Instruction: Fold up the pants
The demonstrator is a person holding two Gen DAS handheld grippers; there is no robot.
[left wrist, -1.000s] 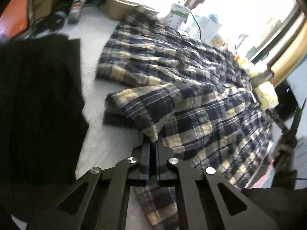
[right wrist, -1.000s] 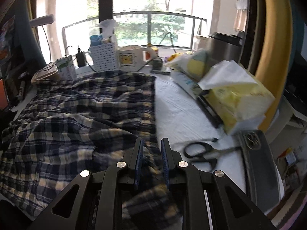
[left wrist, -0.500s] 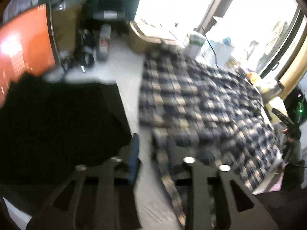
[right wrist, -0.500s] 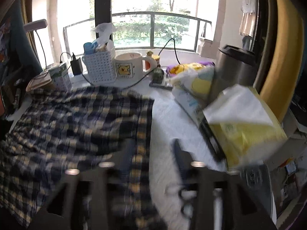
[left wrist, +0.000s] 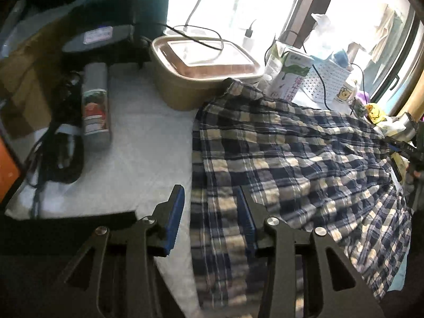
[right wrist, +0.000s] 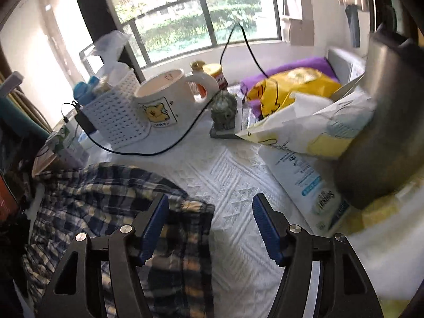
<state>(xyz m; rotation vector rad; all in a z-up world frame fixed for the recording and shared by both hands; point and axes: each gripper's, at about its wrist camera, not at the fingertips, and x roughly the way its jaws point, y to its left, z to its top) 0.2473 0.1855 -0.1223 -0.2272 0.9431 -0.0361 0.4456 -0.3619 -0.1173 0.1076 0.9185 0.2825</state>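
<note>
- With both sets of jaws standing spread and pinching nothing, I have no hold on the plaid pants (left wrist: pixel 291 164) at this moment; the left gripper (left wrist: pixel 210 212) has just been opening, the right gripper (right wrist: pixel 210 224) opened a moment before, and the cloth lies loose beneath them.
- Nearest my left jaws, the pants' side edge runs straight up between the two blue pads, so half the gap hangs over plaid and half over the white bench (left wrist: pixel 148 145) cover.
- Under my right jaws, a rounded corner of the pants (right wrist: pixel 111 198) sits below the left pad, while the right pad hangs over bare quilted cover.
- My worry: if I close on a single layer, or catch the cover along with the hem, the fold could come out skewed.
- Farther out, the pants spread across the bench up to a tan lidded box (left wrist: pixel 206 69) and a milk carton (left wrist: pixel 287 75), touching or nearly so.
- Beyond my right jaws stand a bear mug (right wrist: pixel 169 100) and a black cable (right wrist: pixel 185 137); a wide sweep of cloth could snag the cable or tip the mug.
</note>
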